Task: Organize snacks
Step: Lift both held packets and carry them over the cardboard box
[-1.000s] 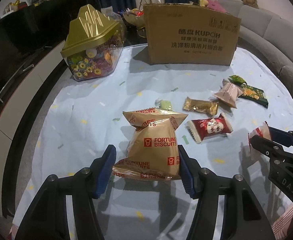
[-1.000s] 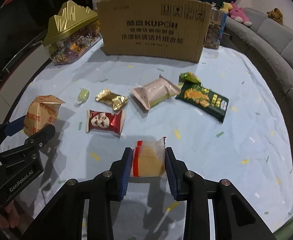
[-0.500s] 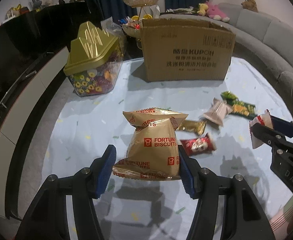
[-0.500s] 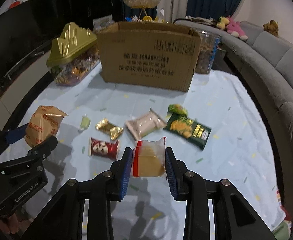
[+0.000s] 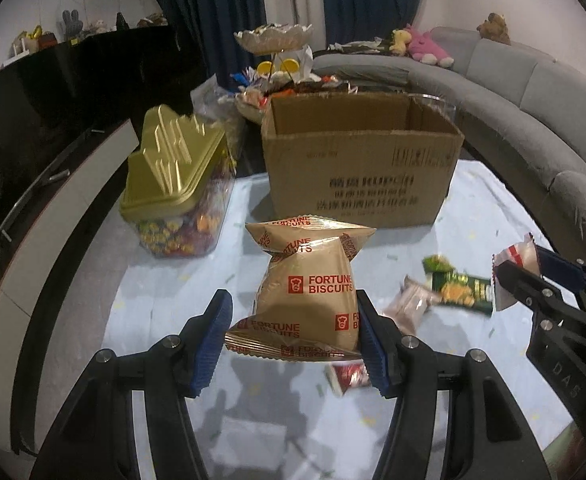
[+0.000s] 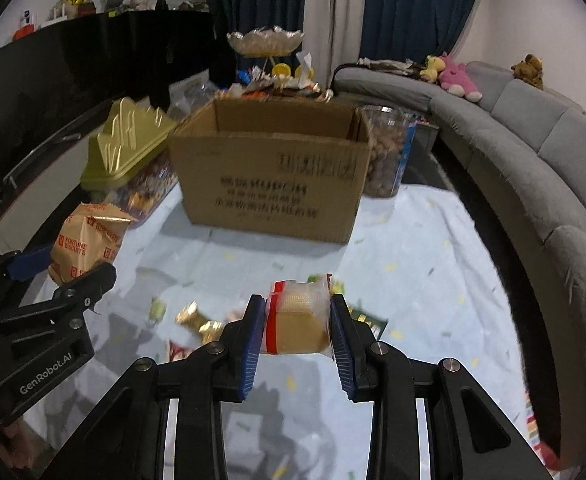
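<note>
Both of my grippers have come up off the desk (image 5: 173,308) since a second ago, and the open top of the cardboard box (image 5: 361,168) now shows ahead of them, where before I saw only its front wall. My left gripper (image 5: 293,328) is clenched on the gold Fortune Biscuits bag (image 5: 309,292), which stands upright between the blue pads and clear of the desk. My right gripper (image 6: 295,332) is grasping a clear packet with a red stripe (image 6: 299,320) (a pale cake inside, as far as I can tell), also lifted. The box sits straight beyond both grippers. Left of it, and ahead-left of my left gripper, stands the gold-lidded candy jar (image 5: 177,188). Below and just right of the left gripper lie the loose snacks on the desk: a green packet (image 5: 461,292), a pink one (image 5: 409,304) and a red one (image 5: 349,376), partly hidden under the gripper's right finger.
</note>
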